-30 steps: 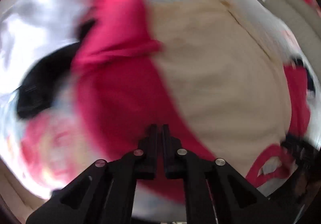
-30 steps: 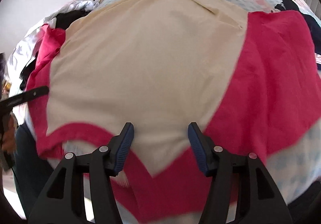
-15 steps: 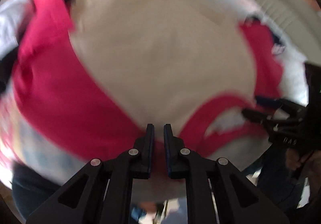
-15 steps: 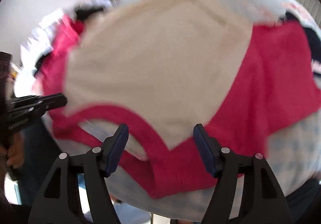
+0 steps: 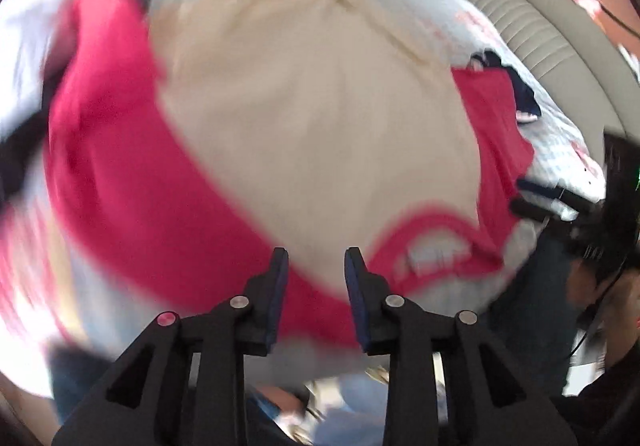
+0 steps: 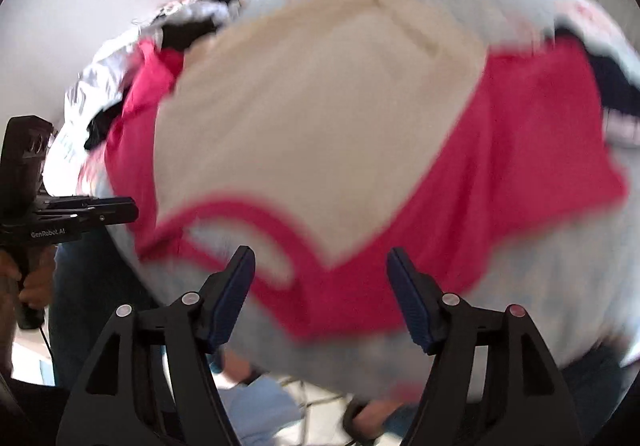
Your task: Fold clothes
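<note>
A cream garment (image 5: 320,118) lies spread flat on top of a red garment (image 5: 120,166) on the bed; the right wrist view shows the same cream garment (image 6: 320,118) over the red garment (image 6: 520,150). My left gripper (image 5: 316,262) hangs open above the near edge where cream meets red, nothing between its fingers. My right gripper (image 6: 320,266) is open wide over the cream garment's pointed near corner, holding nothing. Each gripper shows at the side of the other's view: the right gripper (image 5: 552,206) and the left gripper (image 6: 84,210). Both views are blurred.
A light patterned bedsheet (image 6: 540,286) covers the bed. White and black clothes (image 6: 184,30) are piled at the far left. A dark garment (image 5: 516,86) lies at the right near a beige padded headboard (image 5: 540,30). The person's legs and the floor (image 6: 256,406) show below the bed edge.
My left gripper went from shut to open and drew back from the red garment. Both grippers pulled back from the bed, so the clothes look further off.
</note>
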Demonstrator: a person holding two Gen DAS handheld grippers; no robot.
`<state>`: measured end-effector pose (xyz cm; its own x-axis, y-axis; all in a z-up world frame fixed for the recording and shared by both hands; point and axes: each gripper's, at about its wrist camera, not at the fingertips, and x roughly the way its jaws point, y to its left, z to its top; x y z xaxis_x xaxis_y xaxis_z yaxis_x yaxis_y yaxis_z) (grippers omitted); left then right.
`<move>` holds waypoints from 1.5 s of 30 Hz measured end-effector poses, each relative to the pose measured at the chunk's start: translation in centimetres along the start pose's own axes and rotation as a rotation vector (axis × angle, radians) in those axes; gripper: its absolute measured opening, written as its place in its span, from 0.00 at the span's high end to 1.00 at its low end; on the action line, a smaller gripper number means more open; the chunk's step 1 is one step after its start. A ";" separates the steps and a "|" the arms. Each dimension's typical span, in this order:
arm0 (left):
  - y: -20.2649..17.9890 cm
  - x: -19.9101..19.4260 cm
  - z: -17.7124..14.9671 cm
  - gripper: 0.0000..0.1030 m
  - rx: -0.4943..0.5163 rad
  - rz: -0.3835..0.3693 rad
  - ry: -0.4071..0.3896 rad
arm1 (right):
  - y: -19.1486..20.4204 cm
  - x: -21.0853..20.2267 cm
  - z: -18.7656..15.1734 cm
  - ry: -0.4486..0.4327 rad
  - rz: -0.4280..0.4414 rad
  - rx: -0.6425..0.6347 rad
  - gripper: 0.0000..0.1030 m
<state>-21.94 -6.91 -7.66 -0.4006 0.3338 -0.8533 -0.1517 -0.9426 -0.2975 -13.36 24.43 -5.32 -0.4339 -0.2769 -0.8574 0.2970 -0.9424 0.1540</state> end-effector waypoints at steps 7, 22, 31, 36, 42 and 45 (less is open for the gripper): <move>3.4 4.8 19.0 0.63 0.032 0.137 -0.143 | -6.7 1.1 19.0 -0.080 -0.101 -0.077 0.30; 3.7 26.5 43.7 0.66 0.086 0.086 0.057 | -11.9 25.7 39.3 0.098 -0.074 -0.014 0.26; 7.1 15.4 44.3 0.93 0.075 0.258 -0.192 | -16.5 20.8 39.7 0.039 -0.013 -0.005 0.91; 17.0 14.3 44.9 0.93 -0.169 0.364 -0.111 | -20.9 19.2 39.0 0.059 -0.023 0.136 0.80; 19.8 16.1 43.2 0.70 -0.171 0.376 -0.084 | -26.1 21.4 36.7 0.058 -0.010 0.354 0.50; 20.6 18.5 43.1 0.72 -0.147 0.360 -0.010 | -26.7 21.0 37.8 -0.020 0.027 0.376 0.31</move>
<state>-71.48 -19.71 -11.13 -0.4131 -0.0196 -0.9105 0.1311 -0.9906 -0.0382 -62.60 36.67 -8.90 -0.4480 -0.3031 -0.8411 -0.0230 -0.9366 0.3497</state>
